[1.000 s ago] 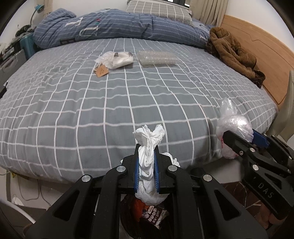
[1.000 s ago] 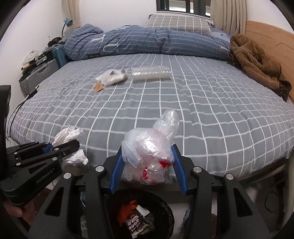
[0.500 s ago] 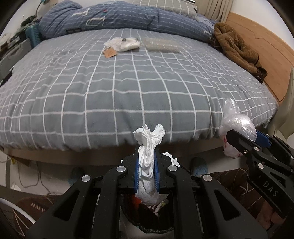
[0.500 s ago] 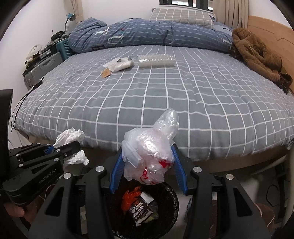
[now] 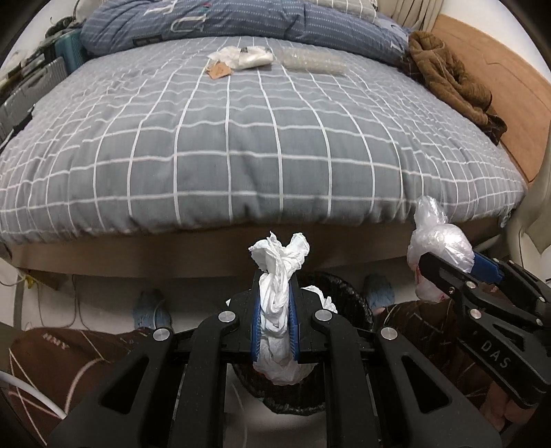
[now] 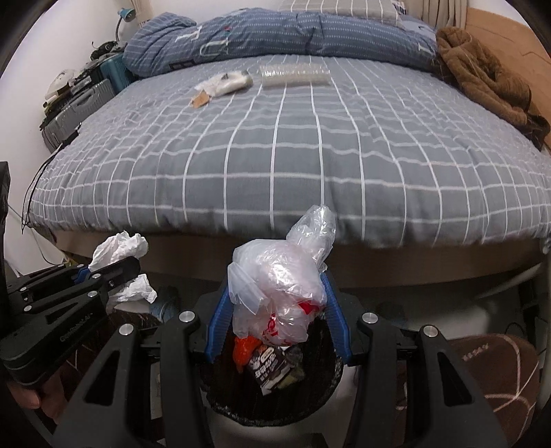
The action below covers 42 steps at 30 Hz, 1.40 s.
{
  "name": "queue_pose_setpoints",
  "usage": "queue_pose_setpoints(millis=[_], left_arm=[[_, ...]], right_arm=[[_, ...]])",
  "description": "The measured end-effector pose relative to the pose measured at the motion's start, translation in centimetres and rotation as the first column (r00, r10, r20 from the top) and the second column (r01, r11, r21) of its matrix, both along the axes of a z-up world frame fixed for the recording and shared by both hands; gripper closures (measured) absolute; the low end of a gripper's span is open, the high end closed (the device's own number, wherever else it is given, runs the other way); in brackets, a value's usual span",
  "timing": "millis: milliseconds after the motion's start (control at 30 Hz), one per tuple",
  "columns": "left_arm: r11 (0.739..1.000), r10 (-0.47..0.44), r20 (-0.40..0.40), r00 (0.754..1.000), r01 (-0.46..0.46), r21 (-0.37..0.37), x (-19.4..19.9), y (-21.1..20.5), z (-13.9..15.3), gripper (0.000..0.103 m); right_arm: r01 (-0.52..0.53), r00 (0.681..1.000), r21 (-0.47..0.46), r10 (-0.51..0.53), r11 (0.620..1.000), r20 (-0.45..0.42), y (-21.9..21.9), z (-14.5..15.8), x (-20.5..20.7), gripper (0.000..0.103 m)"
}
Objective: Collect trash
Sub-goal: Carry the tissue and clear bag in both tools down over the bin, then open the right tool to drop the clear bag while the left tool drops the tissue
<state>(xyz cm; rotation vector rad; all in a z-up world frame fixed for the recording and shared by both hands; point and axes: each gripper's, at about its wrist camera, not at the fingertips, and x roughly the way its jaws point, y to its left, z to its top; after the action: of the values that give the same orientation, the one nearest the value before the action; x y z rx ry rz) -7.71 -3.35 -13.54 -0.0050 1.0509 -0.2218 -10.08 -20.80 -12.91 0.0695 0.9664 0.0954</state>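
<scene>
My left gripper (image 5: 274, 293) is shut on a crumpled white tissue (image 5: 278, 303), which hangs over a black trash bin (image 5: 347, 299) on the floor by the bed. My right gripper (image 6: 277, 299) is shut on a bunched clear plastic bag (image 6: 275, 286) with red print, right above the same trash bin (image 6: 323, 386), where wrappers lie inside. Each gripper shows in the other's view: the left gripper (image 6: 113, 272) with its tissue at the left, the right gripper (image 5: 447, 265) with its bag at the right. On the far side of the bed lie a white bag with a tag (image 5: 241, 58) and a clear plastic tray (image 5: 311, 60).
The grey checked bed (image 6: 275, 144) fills the view ahead, with a blue duvet (image 6: 275, 31) and a brown coat (image 6: 489, 79) at its far end. Suitcases (image 6: 79, 107) stand at the left wall. Brown slippers (image 5: 62, 358) and blue slippers (image 5: 149, 310) lie on the floor near the bin.
Both grippers have drawn back from the bed and sunk toward the floor, each keeping its load. The bed edge and the bin under them have come into view.
</scene>
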Motion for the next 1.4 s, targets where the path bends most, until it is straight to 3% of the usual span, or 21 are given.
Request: queue_pose_setpoints(millis=[400,733,1133,1400], left_arm=[[1.0,0.023,-0.056,0.998,-0.023,0.003,0.9,1.1,-3.3,0.091],[1.0,0.016,-0.109,0.994,-0.014,0.017,2.3,1.5,-6.2,0.091],[0.998,0.053,-0.142,0.988,-0.048,0.033,2.4,4.3,-7.8,0.091],[0.999,0.026,-0.148,0.989,-0.022,0.03,2.3,3.2,-7.9,0.091]], right_arm=[[-0.013,0.993,-0.019,0.011,1.0,-0.114,0.8,-4.0,0.1,0.056],[-0.027,0.977,0.019,0.03,0.999,-0.211,1.0,-7.5,1.7,0.056],[-0.088,0.968,0.015,0.089,0.996,-0.235,3.2,-9.2,3.0,0.053],[-0.071,0.974,-0.01,0.067,0.997,-0.217,2.5,-8.9,2.6,0.031]])
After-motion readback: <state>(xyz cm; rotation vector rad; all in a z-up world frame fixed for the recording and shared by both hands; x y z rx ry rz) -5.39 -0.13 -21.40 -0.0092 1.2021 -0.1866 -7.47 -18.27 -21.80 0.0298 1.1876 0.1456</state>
